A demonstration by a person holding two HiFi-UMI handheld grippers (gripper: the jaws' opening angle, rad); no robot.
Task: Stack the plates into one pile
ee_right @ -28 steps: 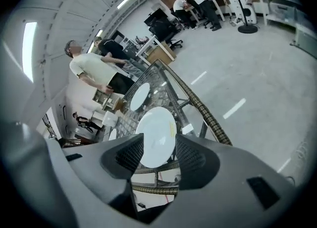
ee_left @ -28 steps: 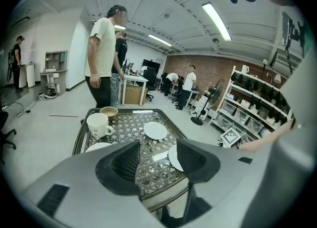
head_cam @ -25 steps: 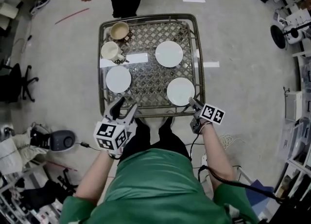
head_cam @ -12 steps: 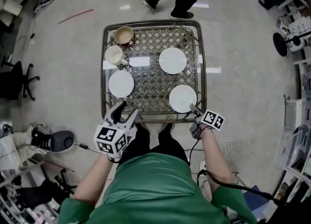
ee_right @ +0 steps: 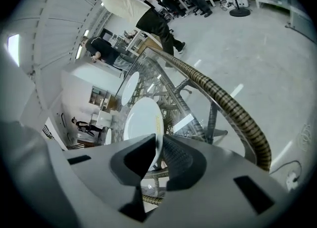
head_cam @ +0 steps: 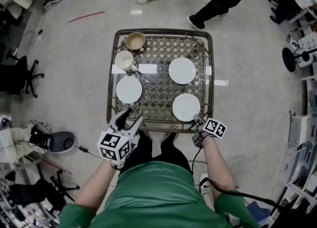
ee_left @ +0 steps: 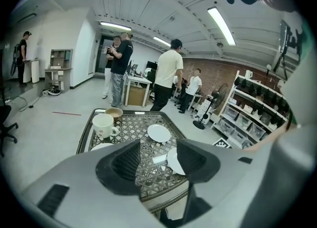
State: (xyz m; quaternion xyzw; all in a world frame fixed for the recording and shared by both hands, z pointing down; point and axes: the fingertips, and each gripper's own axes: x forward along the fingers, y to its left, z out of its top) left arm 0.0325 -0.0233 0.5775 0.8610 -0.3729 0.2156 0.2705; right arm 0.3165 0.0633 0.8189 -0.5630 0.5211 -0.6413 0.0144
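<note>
Three white plates lie apart on the lattice-top table (head_cam: 110, 98): one near right (head_cam: 186, 107), one far right (head_cam: 182, 70), one at the left (head_cam: 129, 89). My right gripper (head_cam: 198, 118) is at the near right plate's front-right rim. In the right gripper view that plate (ee_right: 143, 123) has its rim between the two jaws of the right gripper (ee_right: 159, 153), which are closing and pinch it. My left gripper (head_cam: 128, 117) hovers open over the table's near left edge, short of the left plate. Nothing lies between the jaws of the left gripper (ee_left: 158, 159).
A white mug (head_cam: 125, 60) and a brown cup (head_cam: 135, 40) stand at the table's far left corner. The table has a raised woven rim (ee_right: 223, 103). People walk on the floor beyond the far edge. Office chairs, shelves and cables surround the table.
The right gripper has sunk slightly at the near right plate's rim. The left gripper has kept its place. The person behind the table has walked to the right.
</note>
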